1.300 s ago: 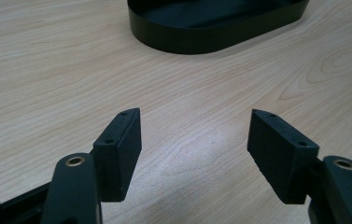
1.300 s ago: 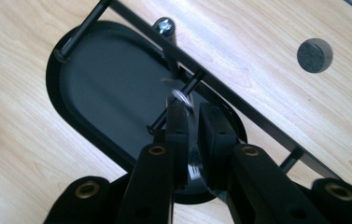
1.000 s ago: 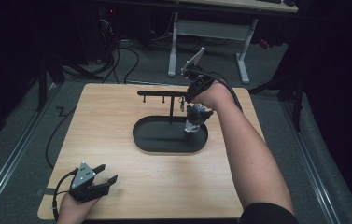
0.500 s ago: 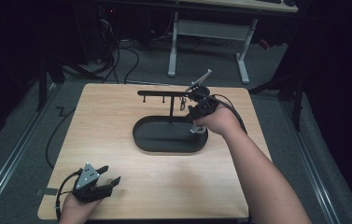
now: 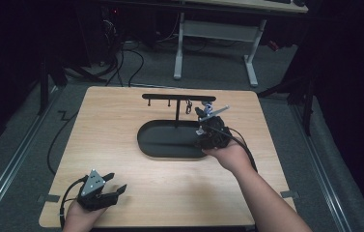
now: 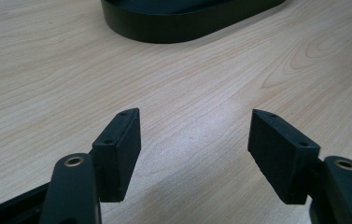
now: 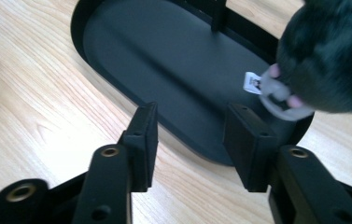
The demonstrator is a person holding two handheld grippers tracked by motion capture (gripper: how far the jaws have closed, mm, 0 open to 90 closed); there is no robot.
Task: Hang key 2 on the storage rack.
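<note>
A black oval tray (image 5: 165,140) lies mid-table, with a black T-shaped stand (image 5: 177,97) rising from its far side. My right gripper (image 5: 204,137) hovers low over the tray's right end. In the right gripper view its jaws (image 7: 192,116) have just been opening and stand open, with nothing between them but the tray's floor (image 7: 164,60) and rim behind. A dark fuzzy plush thing (image 7: 323,60) with grey and pink parts and a white tag lies blurred at the tray's end, right of the jaws. My left gripper (image 5: 115,182) rests open at the table's near left corner.
A small metal trinket (image 5: 188,107) hangs from a hook on the stand's bar. In the left gripper view the open jaws (image 6: 194,126) face bare wood, with the tray's rim (image 6: 183,18) farther off. Cables and a desk frame stand on the floor beyond the table.
My right hand has come down and nearer, from beside the stand to the tray's right end. Its jaws have opened and the plush thing has left them. The left gripper has kept still.
</note>
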